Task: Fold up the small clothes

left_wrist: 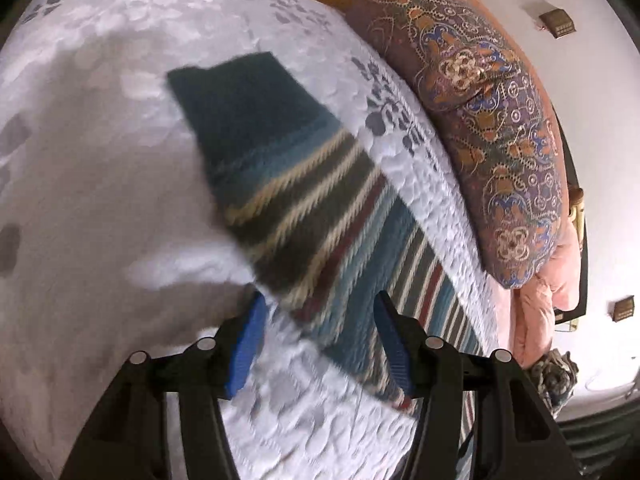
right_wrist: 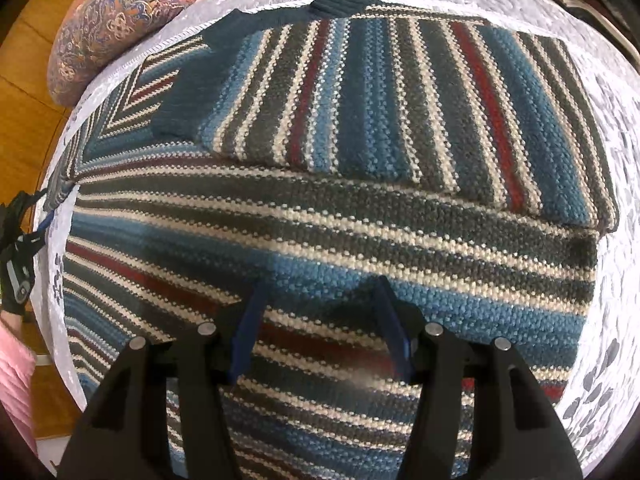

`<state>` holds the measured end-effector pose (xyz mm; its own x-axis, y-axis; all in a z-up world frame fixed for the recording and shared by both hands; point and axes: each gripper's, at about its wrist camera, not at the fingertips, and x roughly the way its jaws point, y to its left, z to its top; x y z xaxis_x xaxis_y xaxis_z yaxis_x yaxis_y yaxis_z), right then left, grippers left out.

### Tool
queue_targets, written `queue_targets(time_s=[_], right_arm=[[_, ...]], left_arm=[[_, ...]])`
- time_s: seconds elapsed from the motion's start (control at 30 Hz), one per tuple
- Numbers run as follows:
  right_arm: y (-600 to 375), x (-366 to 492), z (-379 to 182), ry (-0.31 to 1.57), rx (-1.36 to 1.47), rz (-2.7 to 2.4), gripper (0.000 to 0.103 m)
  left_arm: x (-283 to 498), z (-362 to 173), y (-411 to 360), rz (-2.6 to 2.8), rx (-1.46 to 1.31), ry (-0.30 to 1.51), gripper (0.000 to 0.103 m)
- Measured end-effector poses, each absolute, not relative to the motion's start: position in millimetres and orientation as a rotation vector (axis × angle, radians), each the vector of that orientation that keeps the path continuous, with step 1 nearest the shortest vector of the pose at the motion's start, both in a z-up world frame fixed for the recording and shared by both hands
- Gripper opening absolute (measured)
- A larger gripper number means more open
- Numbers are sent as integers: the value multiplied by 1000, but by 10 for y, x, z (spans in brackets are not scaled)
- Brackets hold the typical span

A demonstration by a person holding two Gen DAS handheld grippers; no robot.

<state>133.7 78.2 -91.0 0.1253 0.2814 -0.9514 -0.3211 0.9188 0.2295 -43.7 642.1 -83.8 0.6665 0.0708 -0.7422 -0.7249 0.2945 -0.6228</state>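
Right wrist view shows the striped knit sweater [right_wrist: 360, 160] lying flat on the white quilted bed [right_wrist: 612, 128] right under the right gripper [right_wrist: 320, 320] — jaws spread, holding nothing — while the left gripper [left_wrist: 320, 332], also spread, hangs over its sleeve [left_wrist: 272, 168].

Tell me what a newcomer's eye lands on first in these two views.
The striped knit sweater fills the right wrist view, one sleeve folded across its body, with the open right gripper hovering just above it. In the left wrist view a dark-cuffed sleeve stretches over the white quilted bedspread ahead of the open left gripper, beside a paisley pillow.
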Motion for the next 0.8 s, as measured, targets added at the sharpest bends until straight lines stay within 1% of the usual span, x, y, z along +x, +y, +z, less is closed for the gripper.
queue_targets(time_s=[0.13, 0.23, 0.27, 0.3, 0.33, 0.4, 0.57, 0.8], right_arm=[[805, 1331, -922, 1374, -45, 436, 57], [847, 1335, -940, 1373, -56, 432, 58], [849, 1336, -942, 1372, -59, 432, 58], [849, 1337, -944, 1372, -61, 432, 58], [851, 1337, -947, 1371, -61, 432, 58], [837, 1336, -943, 1371, -59, 433, 58], [817, 1327, -921, 1370, -51, 432, 56], [782, 1287, -811, 1363, -18, 441, 56]], left_arm=[[-372, -862, 6521, 584, -1151, 655, 56], [-321, -842, 6550, 605, -1119, 670, 42], [-298, -832, 6556, 614, -1099, 679, 35], [-294, -827, 6558, 617, -1091, 683, 25], [-286, -823, 6563, 616, -1089, 684, 23], [-281, -806, 6567, 608, -1087, 680, 15], [-254, -667, 6502, 593, -1050, 663, 12], [-74, -175, 6142, 495, -929, 629, 11]])
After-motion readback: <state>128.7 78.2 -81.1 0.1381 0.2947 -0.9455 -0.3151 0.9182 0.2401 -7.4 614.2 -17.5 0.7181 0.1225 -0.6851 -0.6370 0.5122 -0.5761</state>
